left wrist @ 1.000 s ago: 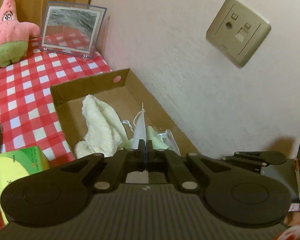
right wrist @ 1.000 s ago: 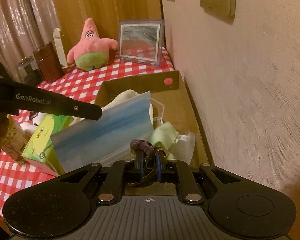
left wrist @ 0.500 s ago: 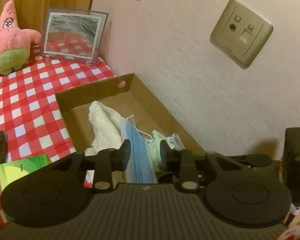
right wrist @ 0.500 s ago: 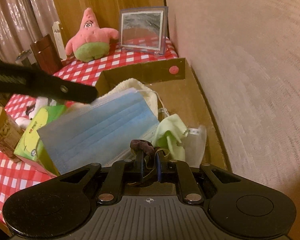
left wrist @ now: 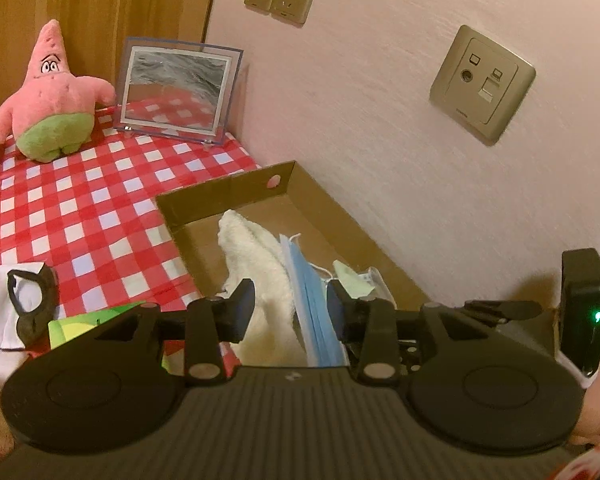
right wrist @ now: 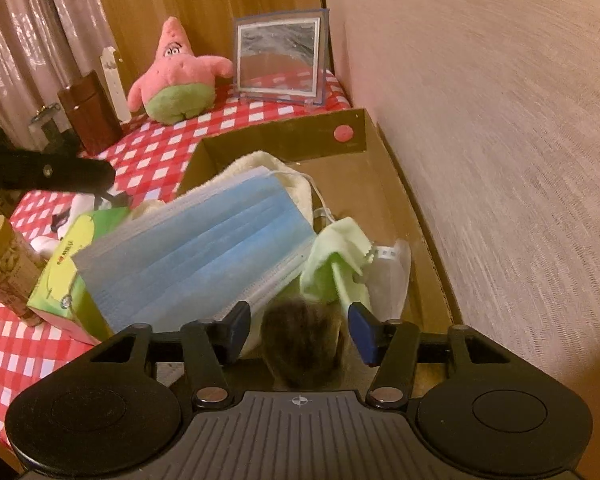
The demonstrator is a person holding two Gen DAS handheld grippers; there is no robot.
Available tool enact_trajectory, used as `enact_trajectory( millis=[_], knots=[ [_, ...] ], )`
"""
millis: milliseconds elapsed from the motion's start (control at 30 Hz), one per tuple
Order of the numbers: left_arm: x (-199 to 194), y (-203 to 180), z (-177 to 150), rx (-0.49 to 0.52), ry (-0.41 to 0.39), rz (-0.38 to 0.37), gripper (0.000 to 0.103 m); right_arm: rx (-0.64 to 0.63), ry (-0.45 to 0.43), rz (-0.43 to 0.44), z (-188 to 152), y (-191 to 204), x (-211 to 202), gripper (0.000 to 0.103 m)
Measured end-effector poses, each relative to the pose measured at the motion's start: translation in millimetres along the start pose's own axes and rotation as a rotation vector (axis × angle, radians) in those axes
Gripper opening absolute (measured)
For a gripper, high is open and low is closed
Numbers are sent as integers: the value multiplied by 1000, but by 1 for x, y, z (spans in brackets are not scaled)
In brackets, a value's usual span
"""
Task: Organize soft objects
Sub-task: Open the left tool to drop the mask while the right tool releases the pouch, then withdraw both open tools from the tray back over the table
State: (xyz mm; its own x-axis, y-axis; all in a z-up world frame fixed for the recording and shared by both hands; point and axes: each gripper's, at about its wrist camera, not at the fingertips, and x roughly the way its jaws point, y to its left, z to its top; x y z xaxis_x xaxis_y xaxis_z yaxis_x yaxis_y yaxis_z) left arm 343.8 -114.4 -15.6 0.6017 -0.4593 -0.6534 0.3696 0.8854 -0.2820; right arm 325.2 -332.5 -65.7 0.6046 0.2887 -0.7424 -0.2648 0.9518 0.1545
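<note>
**Both grippers open over a half-filled box**

A cardboard box point(right wrist: 396, 184) is sitting on a red checked cloth point(left wrist: 80, 208), pushed against a wall. Inside it, a cream towel point(left wrist: 256, 248) is lying along the left side, and a blue mask point(right wrist: 204, 248) is leaning on the towel, overhanging the box's left edge. A green cloth point(right wrist: 340, 248) and a clear bag point(right wrist: 396, 268) are sitting by the right wall.

The left gripper point(left wrist: 290, 306) is hanging above the box with its jaws apart, gripping nothing; the mask's edge is showing between them. The right gripper point(right wrist: 300, 322) is also spread wide. A dark, blurred, fuzzy thing point(right wrist: 302, 344) is sitting between its fingers, touching neither; it may be dropping free into the box.

Judging by this, much of the sorting looks done: several soft items are already boxed. A pink star plush point(left wrist: 48, 96) is standing well apart at the far end of the cloth, and a white and black soft thing point(left wrist: 8, 308) is lying left of the box, so those probably remain.

Only the right view is showing the dark fuzzy thing, the mask's full face, a green carton point(right wrist: 68, 264) and a jar point(right wrist: 4, 264). Only the left view is showing the wall sockets point(left wrist: 482, 84).
</note>
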Motion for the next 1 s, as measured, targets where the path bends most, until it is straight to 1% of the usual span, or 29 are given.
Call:
enact_trajectory(
  millis=[200,400,600,733,1000],
  knots=[
    [-11,0,-8,-8,-7,3,35,-21,-18,-11,0,9,-15,56],
    [-32,-1,-15,-12,-29,15,37,-47,-26,-26,0,25,-33,57],
    [-58,-1,-24,-21,-48,25,38,-88,-52,-34,-3,44,-54,57],
    [-76,-1,-29,-23,-66,32,41,-106,-70,-38,-3,56,-70,57],
    [-122,6,-34,-24,-107,40,46,-132,-131,-12,5,80,-105,58]
  ],
)
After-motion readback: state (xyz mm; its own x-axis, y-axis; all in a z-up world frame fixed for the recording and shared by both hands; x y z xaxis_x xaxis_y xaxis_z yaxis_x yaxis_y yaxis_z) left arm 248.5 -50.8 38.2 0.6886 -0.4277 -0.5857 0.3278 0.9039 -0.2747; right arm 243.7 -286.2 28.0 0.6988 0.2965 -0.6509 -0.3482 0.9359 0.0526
